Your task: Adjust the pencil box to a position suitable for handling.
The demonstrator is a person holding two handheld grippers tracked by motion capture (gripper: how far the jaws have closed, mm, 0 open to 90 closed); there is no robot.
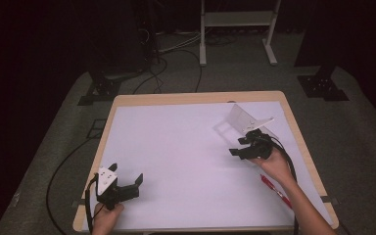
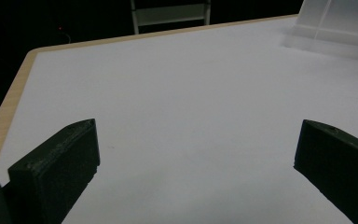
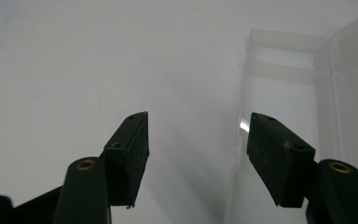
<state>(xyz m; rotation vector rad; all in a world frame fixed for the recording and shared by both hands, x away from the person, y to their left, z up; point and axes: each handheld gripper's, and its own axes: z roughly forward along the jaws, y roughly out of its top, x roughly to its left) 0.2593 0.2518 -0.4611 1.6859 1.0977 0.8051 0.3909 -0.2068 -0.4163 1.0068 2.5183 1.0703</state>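
Both tongs stand released, gripping nothing. At the right, the right gripper (image 1: 242,147) is held in the person's right hand (image 1: 274,164) above the white sheet (image 1: 176,156), its jaws parted and pointing toward the table's middle; in the right gripper view the right gripper (image 3: 198,140) shows its two black jaws apart with bare sheet between them. Just beside it, on the far right part of the sheet, lies a clear plastic case (image 1: 242,120) with its lid raised; in the right gripper view the clear plastic case (image 3: 289,93) sits just beyond the right-hand jaw. Near the front left corner, the left gripper (image 1: 127,178) rests low in the left hand (image 1: 106,218), jaws spread wide. In the left gripper view the left gripper (image 2: 196,154) frames empty sheet. A red pen (image 1: 275,190) lies near the table's right edge, beside the right forearm. A wooden table (image 1: 196,97) carries the sheet.
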